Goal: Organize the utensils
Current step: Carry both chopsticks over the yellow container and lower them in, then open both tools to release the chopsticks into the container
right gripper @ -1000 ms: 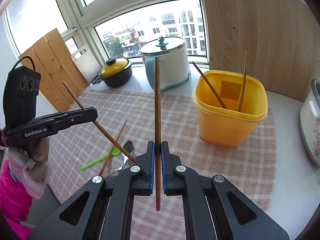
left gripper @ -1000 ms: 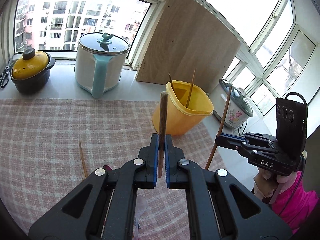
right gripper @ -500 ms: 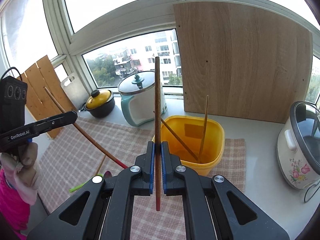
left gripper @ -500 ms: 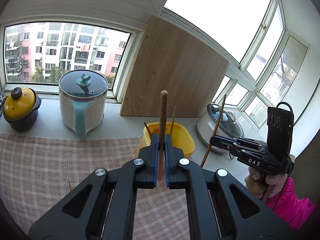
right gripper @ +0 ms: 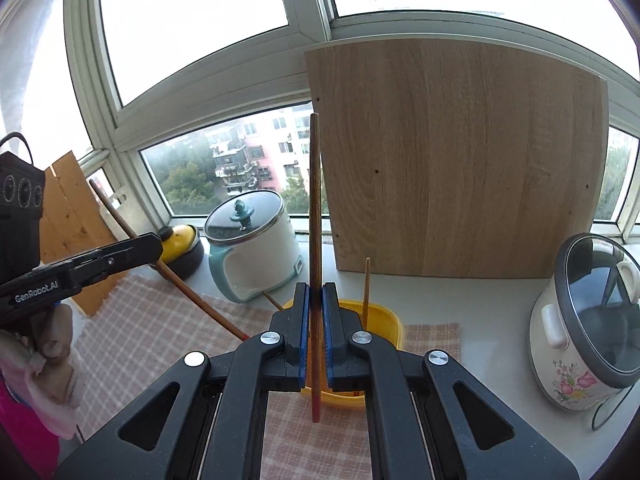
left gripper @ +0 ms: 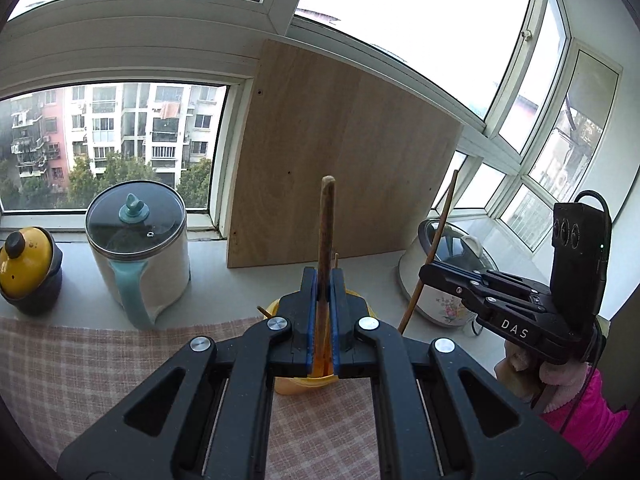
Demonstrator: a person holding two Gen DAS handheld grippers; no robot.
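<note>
Left wrist view: the wooden board (left gripper: 340,168) leaning on the window fills the background, and the checked cloth (left gripper: 100,364) runs off the lower and left edges of the frame. The yellow bin (left gripper: 286,388) stands on the cloth directly beyond the left gripper (left gripper: 324,312), whose arms hide most of its rim and interior. The left gripper's blue pads are closed on a brown chopstick (left gripper: 326,232); its lower end is hidden between the arms.

Right wrist view: the same yellow bin (right gripper: 384,320) is partly covered by the right gripper (right gripper: 315,312), which clamps a dark chopstick (right gripper: 315,208) held upright, its red tip showing below the pads over the bin's near wall. One light chopstick (right gripper: 366,288) stands inside the bin. The rice cooker (right gripper: 584,328) sits on bare counter to the right, well apart from the bin. The white kettle (right gripper: 256,248) and the small yellow-lidded pot (right gripper: 182,246) stand by the window.
</note>
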